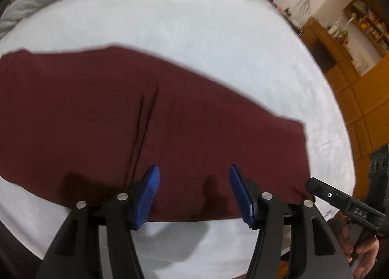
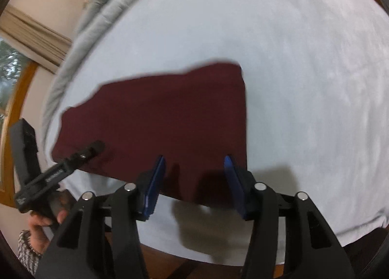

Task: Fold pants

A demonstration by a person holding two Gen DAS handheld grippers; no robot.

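Left wrist view: left gripper (image 1: 194, 191), jaws spread, empty, above near edge of maroon pants (image 1: 150, 118) lying flat, already partly folded, on pale bed sheet (image 1: 194, 16). Other tool's marking blurred, unreadable.

Right wrist view: right gripper (image 2: 194, 181), jaws spread, empty, over pants (image 2: 170, 113) near bed's front edge. Risk: pinching one layer only, or snagging the sheet, would skew the fold.
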